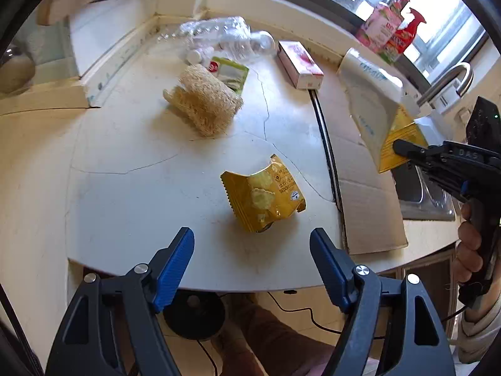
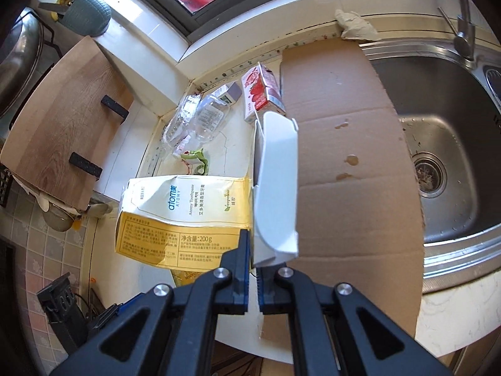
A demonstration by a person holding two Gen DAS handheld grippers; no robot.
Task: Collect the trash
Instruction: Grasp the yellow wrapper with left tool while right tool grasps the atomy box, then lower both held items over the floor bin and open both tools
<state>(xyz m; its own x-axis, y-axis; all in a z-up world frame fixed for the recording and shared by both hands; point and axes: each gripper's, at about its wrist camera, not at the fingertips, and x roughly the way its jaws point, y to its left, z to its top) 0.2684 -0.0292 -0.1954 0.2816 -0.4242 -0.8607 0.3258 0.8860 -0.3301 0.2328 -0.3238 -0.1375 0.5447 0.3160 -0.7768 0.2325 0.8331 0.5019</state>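
Note:
My left gripper (image 1: 252, 244) is open and empty, just in front of a crumpled yellow snack wrapper (image 1: 264, 194) on the white counter (image 1: 141, 188). My right gripper (image 2: 254, 250) is shut on a flattened white and yellow toothpaste box (image 2: 188, 210) and holds it above the counter; the box also shows in the left wrist view (image 1: 375, 106), with the right gripper (image 1: 399, 147) on its yellow end. More trash lies at the back: a crushed clear plastic bottle (image 1: 225, 37), a red and white carton (image 1: 299, 64), a green packet (image 1: 230, 72).
A loofah sponge (image 1: 203, 100) lies mid-counter. A flat cardboard sheet (image 2: 344, 156) covers the counter beside the steel sink (image 2: 447, 144) with its faucet (image 1: 451, 81). Bottles (image 1: 391, 28) stand on the window sill. A wooden cutting board (image 2: 62, 138) leans at the left.

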